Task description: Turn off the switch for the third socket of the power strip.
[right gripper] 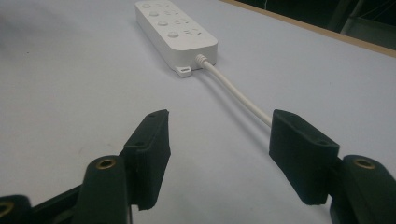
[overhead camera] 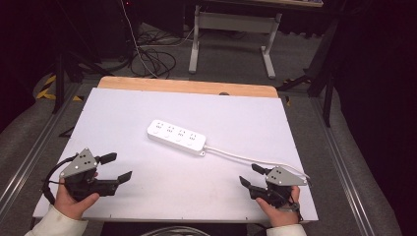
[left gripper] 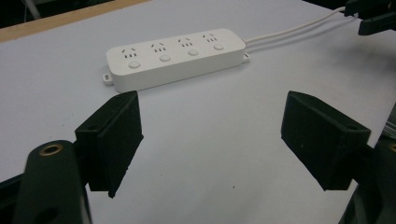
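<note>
**Two open hand-held grippers are facing a power strip at mid-surface**

Nearest to the person, the left hand-held gripper point(overhead camera: 114, 167) is resting at the near left part of the white surface point(overhead camera: 123, 113), and the right hand-held gripper point(overhead camera: 250, 175) is sitting at the near right corner. Both are standing with their jaws wide apart and are holding nothing; in each gripper view only bare surface is lying between the two black jaws.

Farther out, near the middle of the surface, a white four-socket power strip point(overhead camera: 176, 137) is lying flat. Its long axis is running from far-left to near-right in the high view, and its white cord point(overhead camera: 246, 157) is leaving the near-right end and trailing toward the right hand-held gripper. So the strip is lying forward and to the right of the left hand-held gripper, and forward and to the left of the right one. I judge that the two are about equally far from the strip body, while the cord is clearly closer to the right one.

The left gripper view is showing the power strip point(left gripper: 175, 58) broadside, with all four sockets and their round switches. The right gripper view is looking along the power strip point(right gripper: 175, 30) from its cord end, and there the cord point(right gripper: 233, 91) is passing behind the right-hand jaw, which the high view is not making clear.
</note>
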